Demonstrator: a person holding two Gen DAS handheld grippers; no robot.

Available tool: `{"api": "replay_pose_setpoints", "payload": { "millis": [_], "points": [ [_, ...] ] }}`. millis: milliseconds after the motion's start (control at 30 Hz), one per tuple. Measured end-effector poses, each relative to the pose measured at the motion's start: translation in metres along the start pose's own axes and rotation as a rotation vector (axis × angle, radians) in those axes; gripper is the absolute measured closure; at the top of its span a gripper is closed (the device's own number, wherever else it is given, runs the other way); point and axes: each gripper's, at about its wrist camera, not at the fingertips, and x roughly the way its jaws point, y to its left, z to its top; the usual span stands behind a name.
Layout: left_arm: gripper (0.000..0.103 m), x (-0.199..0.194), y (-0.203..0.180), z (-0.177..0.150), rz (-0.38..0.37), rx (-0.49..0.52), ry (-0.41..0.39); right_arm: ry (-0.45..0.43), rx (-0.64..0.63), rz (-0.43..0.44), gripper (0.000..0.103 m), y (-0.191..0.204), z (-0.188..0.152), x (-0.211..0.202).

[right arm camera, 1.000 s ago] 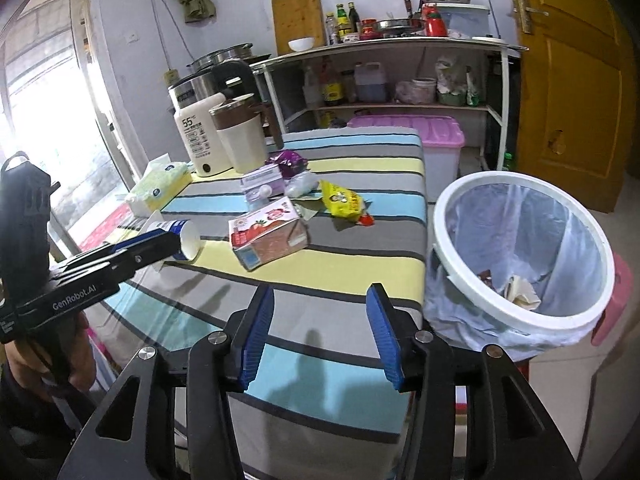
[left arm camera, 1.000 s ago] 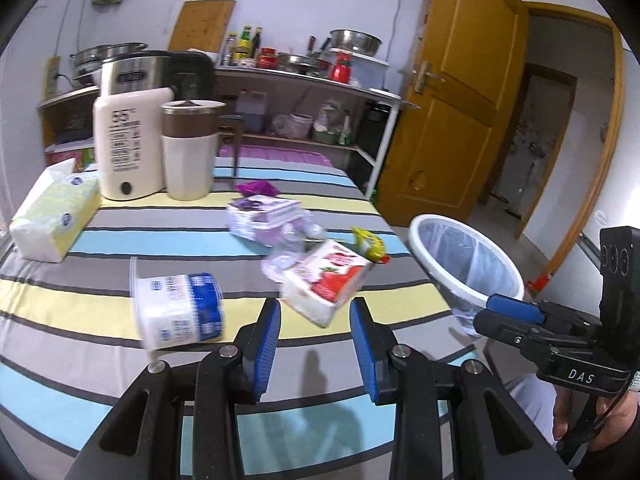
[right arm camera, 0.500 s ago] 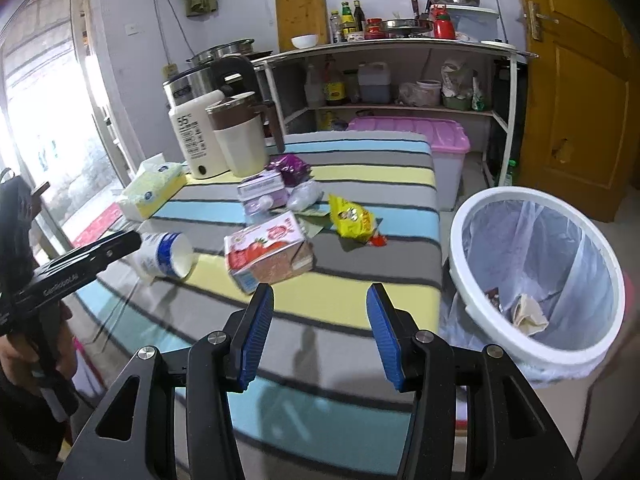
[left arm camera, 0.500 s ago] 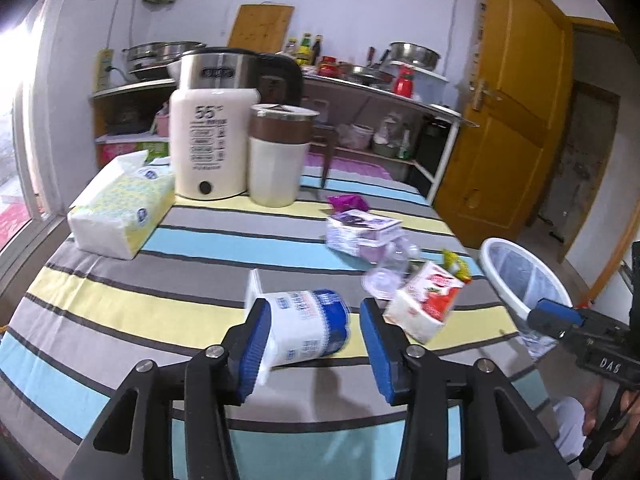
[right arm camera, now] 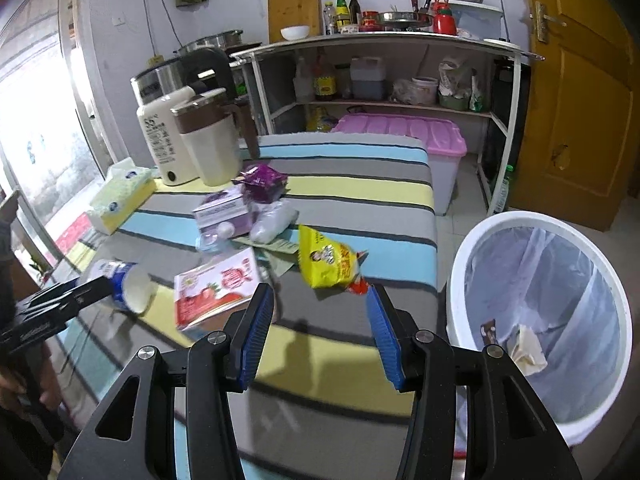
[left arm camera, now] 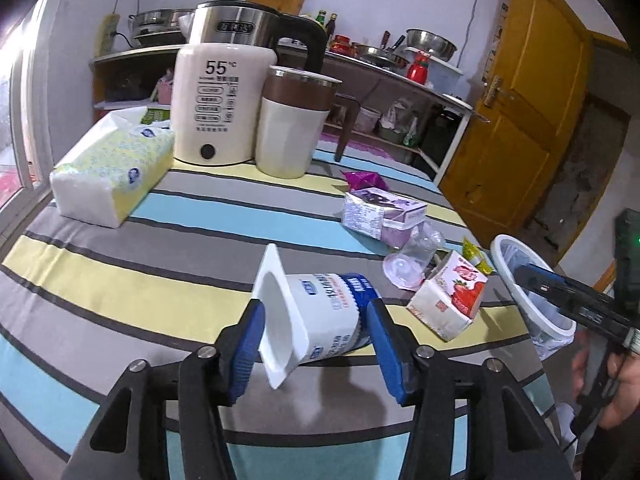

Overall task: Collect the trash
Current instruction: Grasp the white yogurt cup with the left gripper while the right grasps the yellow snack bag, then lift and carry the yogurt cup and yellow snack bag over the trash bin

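Note:
A white and blue yogurt cup point(left arm camera: 320, 316) lies on its side on the striped table, between the open jaws of my left gripper point(left arm camera: 316, 346); the pads stand at its sides, contact unclear. It also shows in the right wrist view point(right arm camera: 124, 286). My right gripper point(right arm camera: 320, 338) is open and empty above the table's near edge, just short of a yellow snack bag point(right arm camera: 328, 260). A red strawberry carton point(right arm camera: 216, 292), a purple carton point(right arm camera: 224, 214), a purple wrapper point(right arm camera: 262, 180) and a clear plastic cup point(left arm camera: 412, 254) lie mid-table. The white bin point(right arm camera: 540, 320) with a liner stands right of the table.
A kettle point(left arm camera: 220, 104), a brown and cream mug point(left arm camera: 292, 120) and a tissue pack point(left arm camera: 112, 168) stand at the table's far left. A shelf with kitchenware point(right arm camera: 380, 64), a pink-lidded tub point(right arm camera: 404, 130) and a yellow door point(right arm camera: 580, 80) lie beyond.
My left gripper has swung left and moved forward until the yogurt cup lies between its jaws. My right gripper has advanced toward the yellow snack bag; the bin looks closer.

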Motion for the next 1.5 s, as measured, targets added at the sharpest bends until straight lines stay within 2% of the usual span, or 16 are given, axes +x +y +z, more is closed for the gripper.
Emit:
{"api": "replay_pose_setpoints", "payload": {
  "millis": [33,100,300,800,933,1167,1300,1333,1500],
  "points": [
    [0.059,0.001,0.0,0.0,-0.014,0.001,0.0,0.005,-0.001,-0.005,0.053,-0.001,0.002,0.004],
    [0.075,0.003,-0.003,0.0,-0.023,0.005,0.006,0.016,-0.004,-0.014,0.053,-0.004,0.005,0.014],
    [0.089,0.012,-0.001,-0.001,-0.037,0.005,0.033,0.045,-0.005,-0.028,0.053,-0.011,0.014,0.035],
    [0.091,0.015,-0.005,0.001,-0.049,0.025,0.034,0.115,0.012,-0.008,0.05,-0.008,0.028,0.064],
    [0.091,0.016,-0.005,0.001,-0.051,0.025,0.035,0.1,0.042,0.011,0.05,-0.011,0.033,0.062],
    [0.091,0.016,-0.006,0.001,-0.051,0.028,0.034,0.164,0.039,-0.028,0.05,-0.012,0.033,0.078],
    [0.091,0.016,-0.006,0.001,-0.05,0.029,0.033,0.158,0.061,-0.014,0.057,-0.015,0.032,0.075],
    [0.091,0.016,-0.006,0.001,-0.051,0.029,0.033,0.153,0.059,-0.018,0.08,-0.015,0.031,0.073],
    [0.091,0.014,-0.009,-0.001,-0.048,0.038,0.026,0.116,0.071,-0.027,0.08,-0.018,0.03,0.06]
  ]
}}
